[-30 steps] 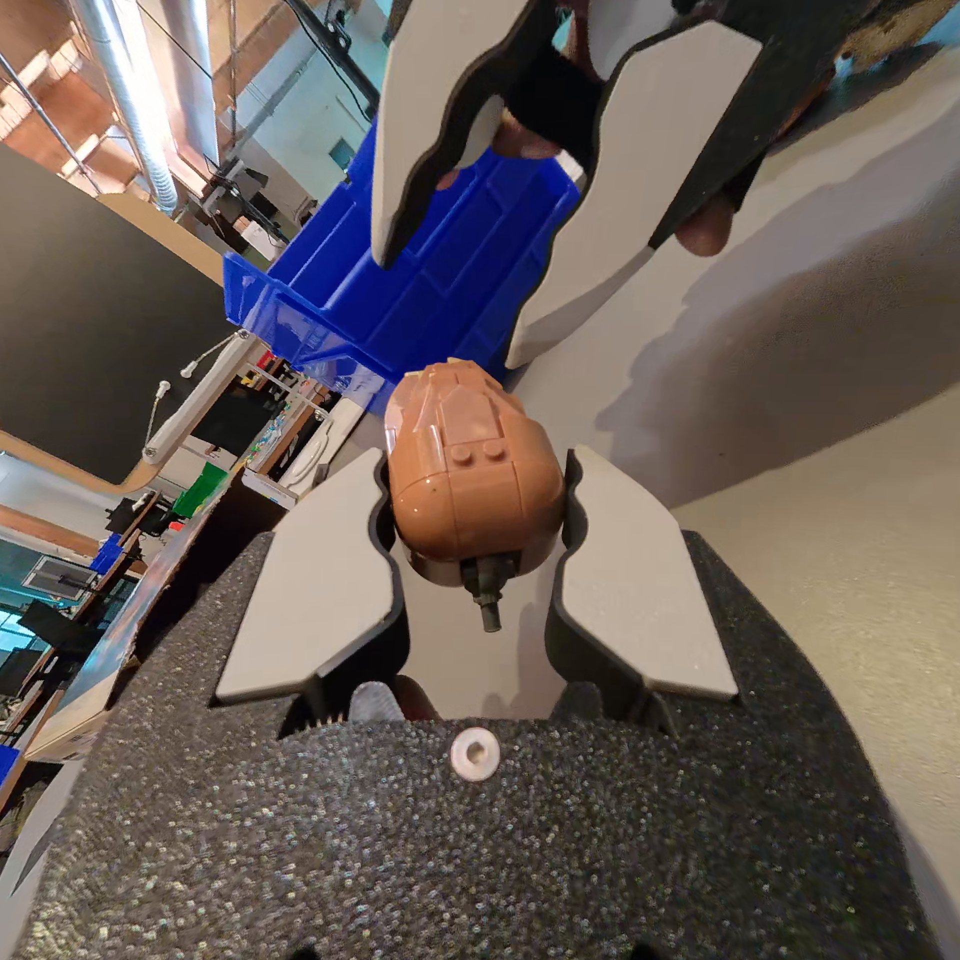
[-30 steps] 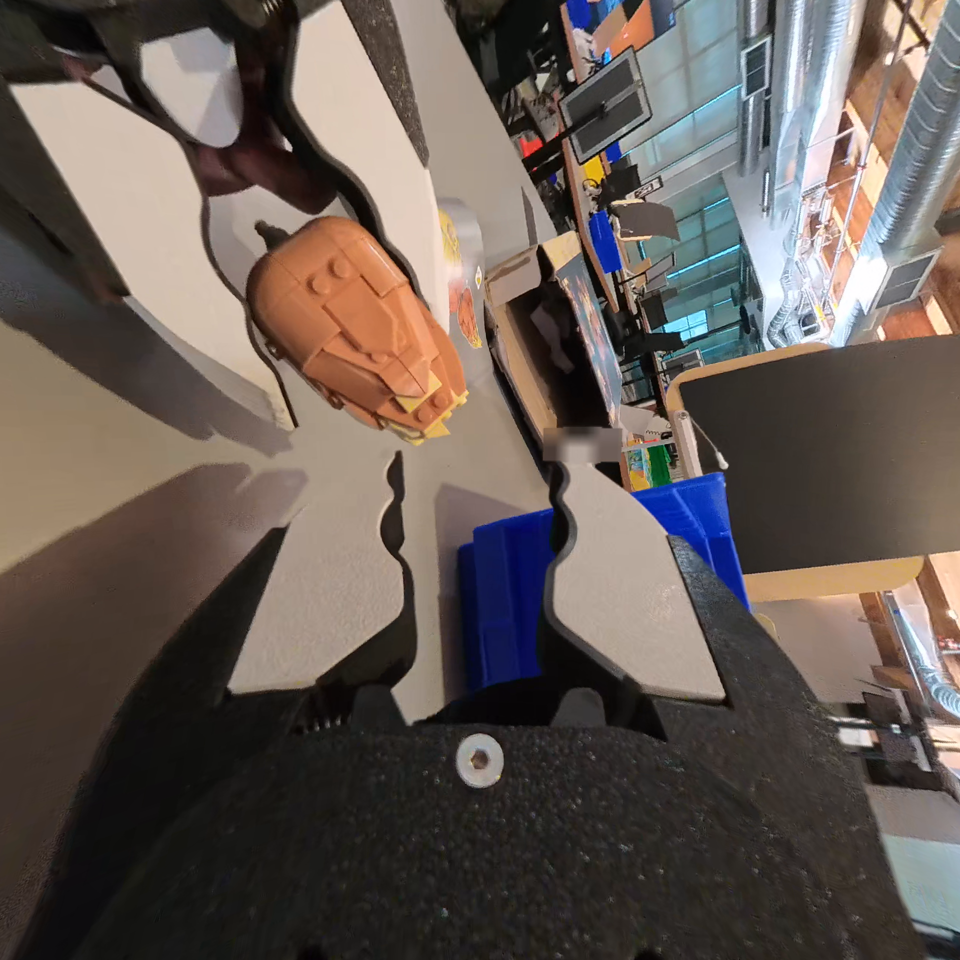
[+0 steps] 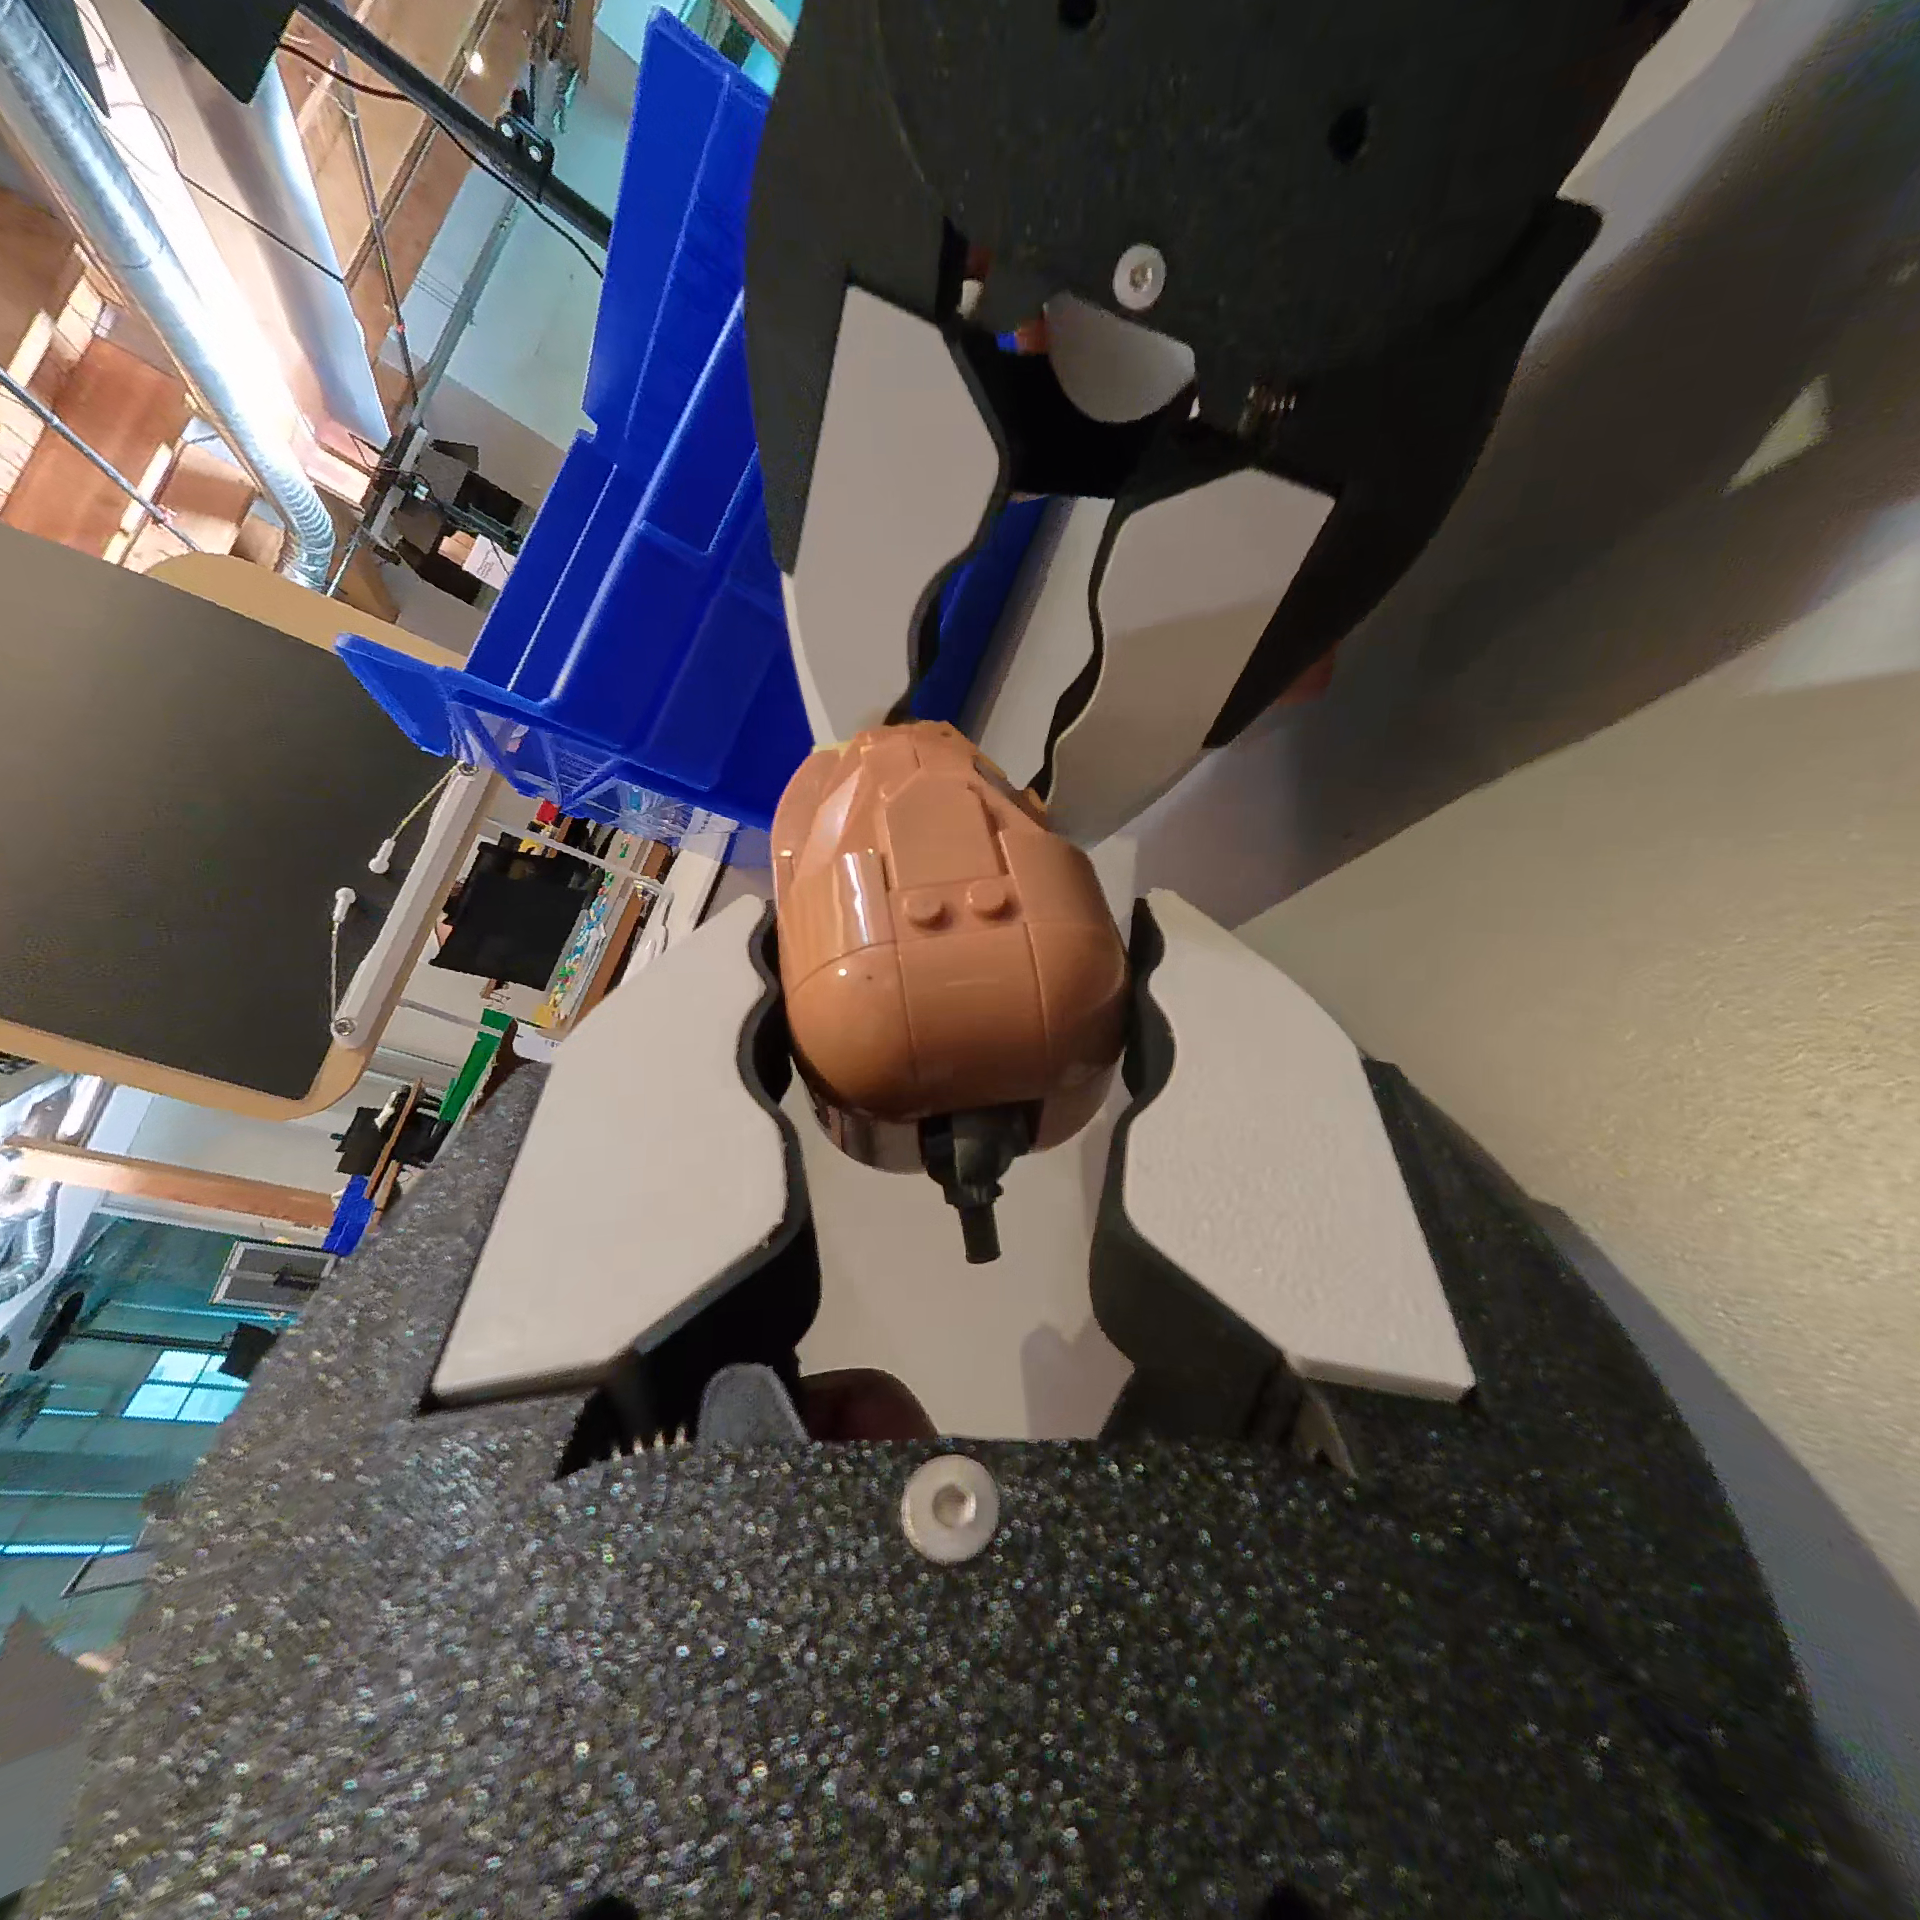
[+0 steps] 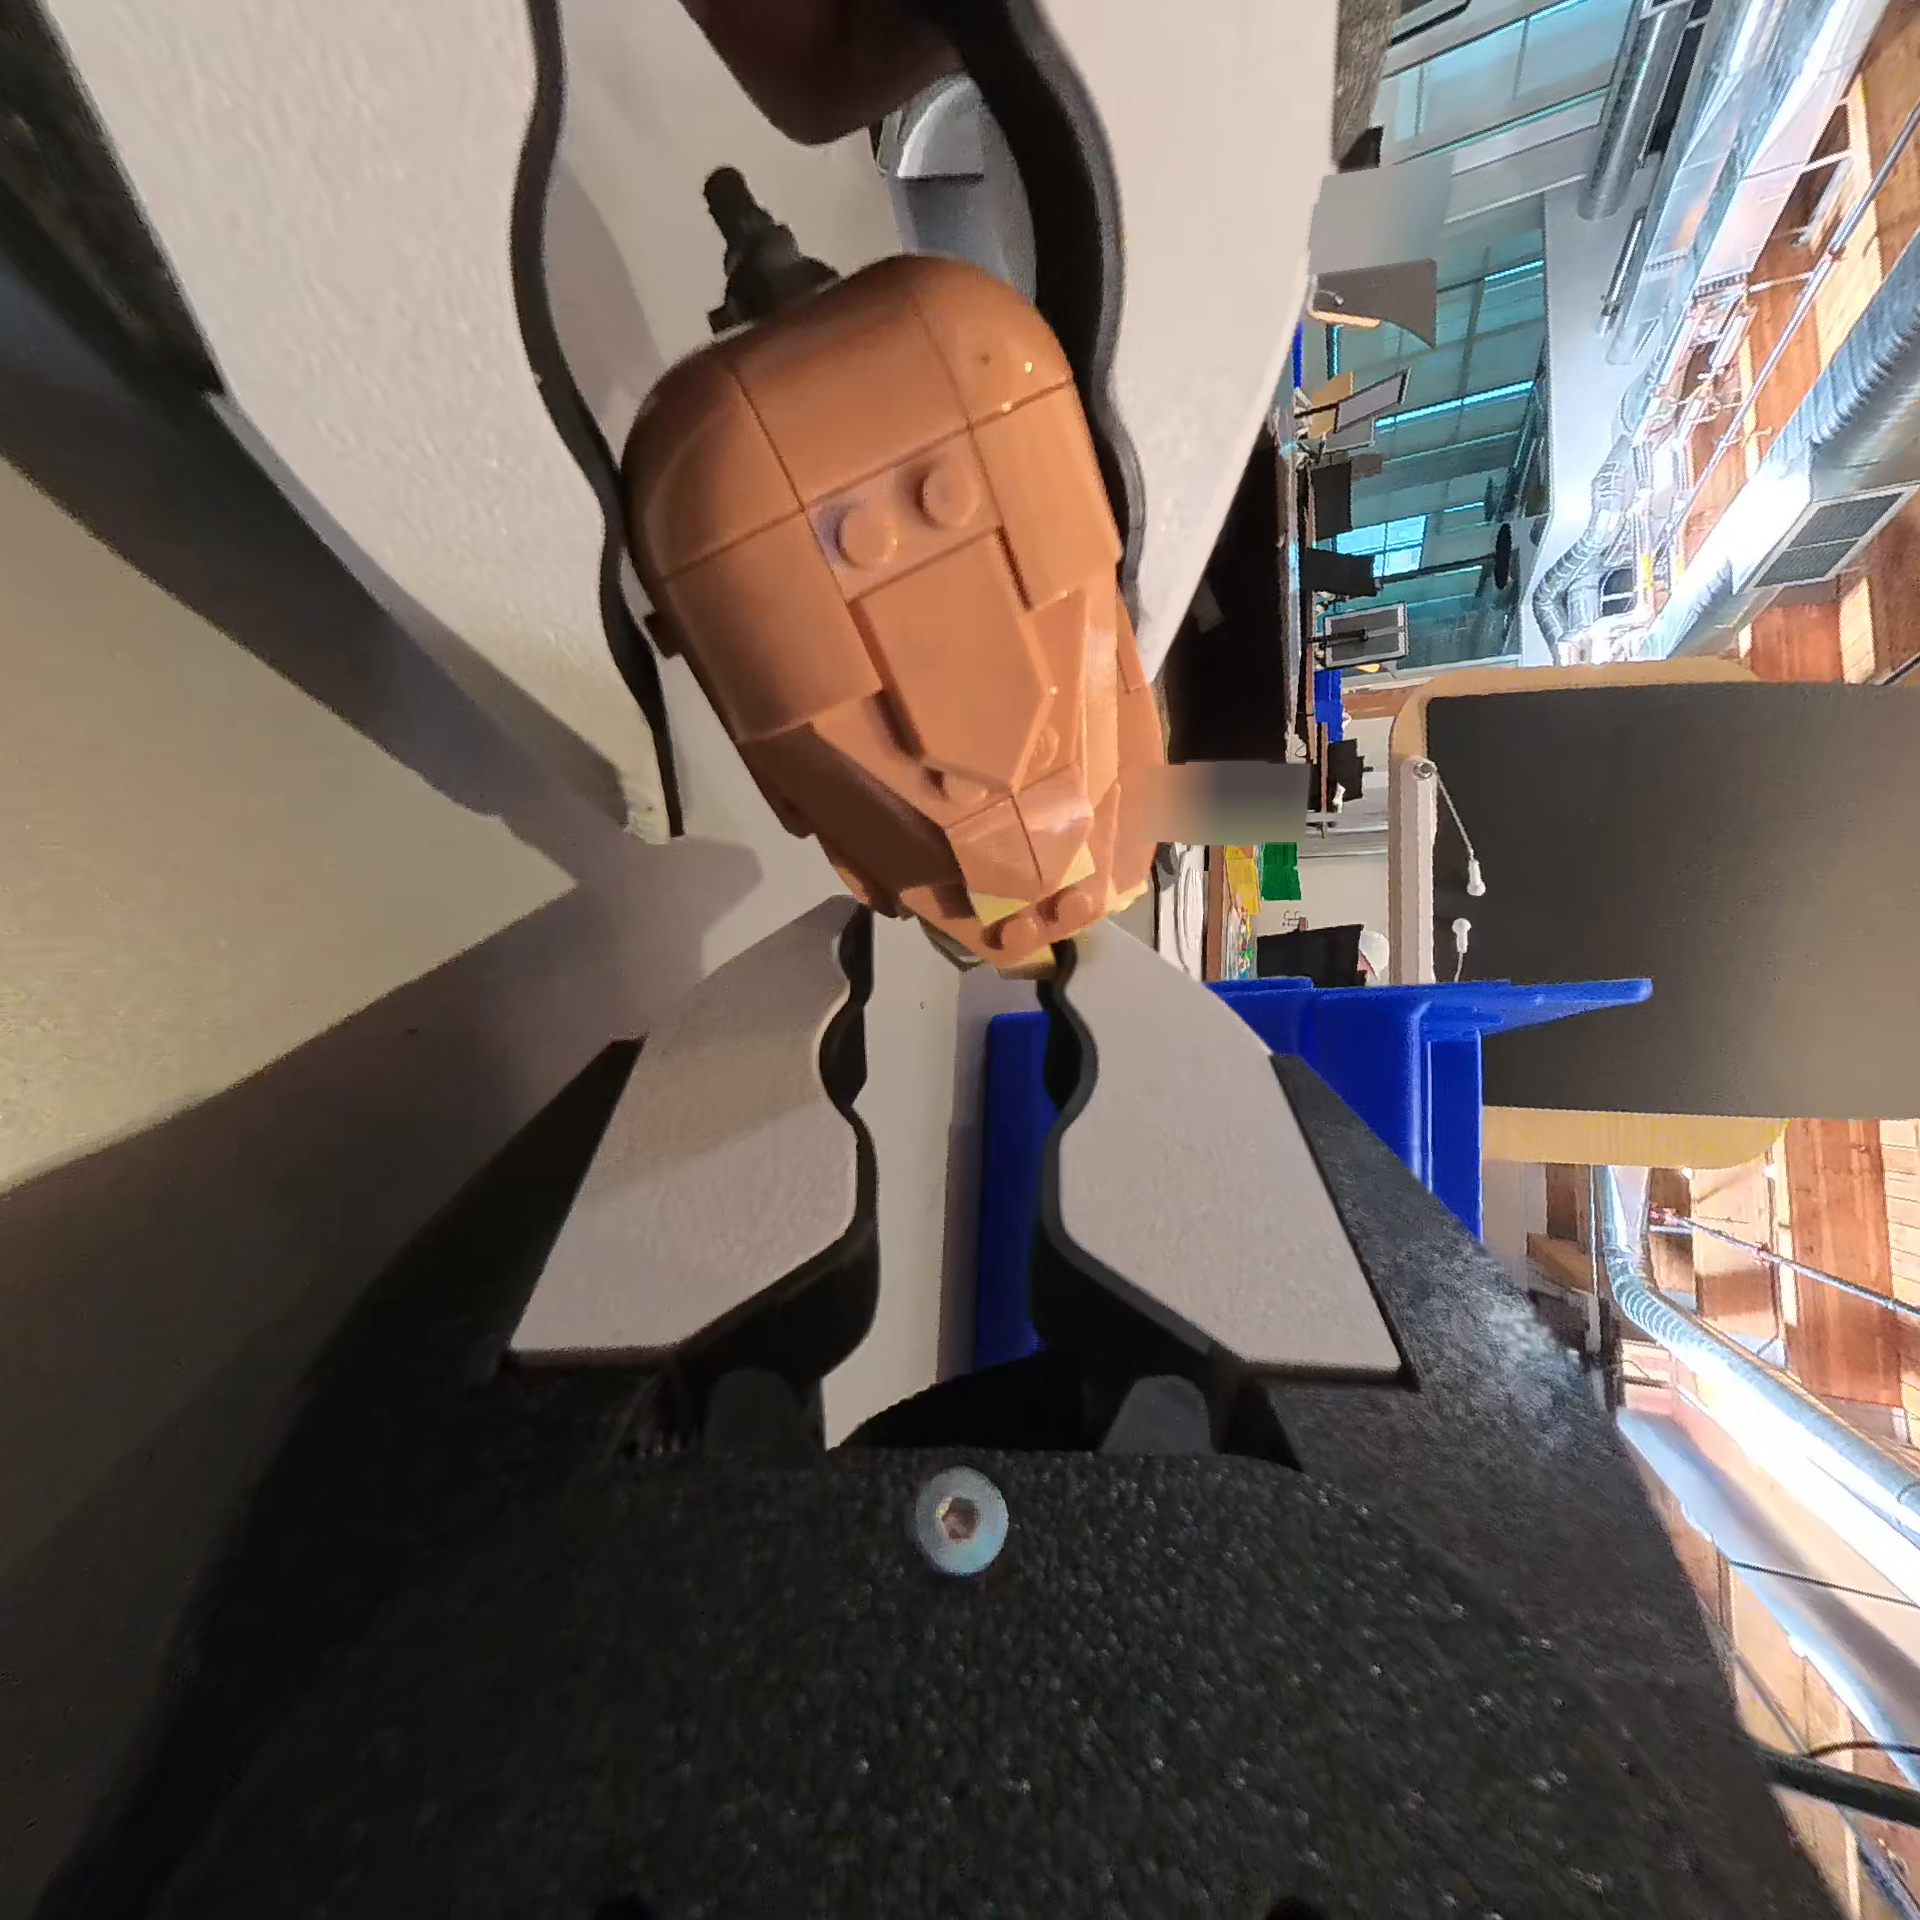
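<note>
A brown brick-built model (image 3: pixel 935 977), rounded at one end and tapering to a snout with small yellow pieces, is held in the air between both grippers. My left gripper (image 3: pixel 956 914) is shut on its rounded end, where a dark peg (image 3: pixel 971 1195) sticks out toward the camera. My right gripper (image 4: pixel 961 930) faces it, with one fingertip on each side of the snout of the model (image 4: pixel 894 582). The right gripper also shows at the top of the left wrist view (image 3: pixel 966 748). A left finger (image 4: pixel 416 416) shows at the top of the right wrist view.
A blue plastic bin (image 3: pixel 665 582) stands on the pale table (image 3: pixel 1610 987) just behind the grippers; it also shows in the right wrist view (image 4: pixel 1351 1049). A black panel with a wooden edge (image 3: pixel 156 831) stands beyond it. Farther back are desks and shelving. The grippers are tip to tip, or close to it.
My right gripper has moved in from farther off to the model's snout, and its jaws have narrowed onto it. The left gripper still holds the model.
</note>
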`<state>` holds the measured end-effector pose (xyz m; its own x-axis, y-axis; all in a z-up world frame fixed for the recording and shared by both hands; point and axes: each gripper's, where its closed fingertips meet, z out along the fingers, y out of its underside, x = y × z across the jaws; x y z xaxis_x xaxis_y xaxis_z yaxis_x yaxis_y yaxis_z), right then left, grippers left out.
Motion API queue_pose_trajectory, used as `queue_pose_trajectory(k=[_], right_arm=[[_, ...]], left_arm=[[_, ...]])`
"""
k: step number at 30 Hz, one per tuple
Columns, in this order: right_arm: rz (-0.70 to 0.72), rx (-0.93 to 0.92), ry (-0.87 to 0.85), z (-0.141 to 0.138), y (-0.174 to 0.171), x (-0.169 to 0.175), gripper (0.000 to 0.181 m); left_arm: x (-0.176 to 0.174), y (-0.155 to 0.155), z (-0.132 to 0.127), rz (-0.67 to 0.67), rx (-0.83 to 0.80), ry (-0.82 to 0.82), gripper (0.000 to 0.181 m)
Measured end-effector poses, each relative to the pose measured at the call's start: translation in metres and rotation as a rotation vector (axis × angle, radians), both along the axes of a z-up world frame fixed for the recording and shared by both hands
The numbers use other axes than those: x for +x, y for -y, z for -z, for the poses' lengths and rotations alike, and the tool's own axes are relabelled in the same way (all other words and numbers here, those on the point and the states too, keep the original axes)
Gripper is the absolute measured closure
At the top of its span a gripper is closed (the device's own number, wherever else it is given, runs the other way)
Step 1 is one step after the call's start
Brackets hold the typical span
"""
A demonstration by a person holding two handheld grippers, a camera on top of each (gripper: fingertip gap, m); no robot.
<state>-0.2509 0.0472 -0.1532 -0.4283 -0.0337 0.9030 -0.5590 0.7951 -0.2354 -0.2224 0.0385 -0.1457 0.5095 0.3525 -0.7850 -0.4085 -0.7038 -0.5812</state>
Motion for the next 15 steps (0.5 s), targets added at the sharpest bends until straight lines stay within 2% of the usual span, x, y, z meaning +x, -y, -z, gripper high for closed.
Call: queue_pose_trajectory(k=[4,15], right_arm=[[0.019,-0.01,-0.003,-0.001,-0.001,-0.002,0.164],[0.075,0.032,0.03,0.014,-0.003,-0.006,0.169]], left_arm=[[0.001,-0.001,0.003,0.003,-0.007,0.014,0.118],[0.003,-0.002,0.015,0.013,0.017,0.155,0.118]])
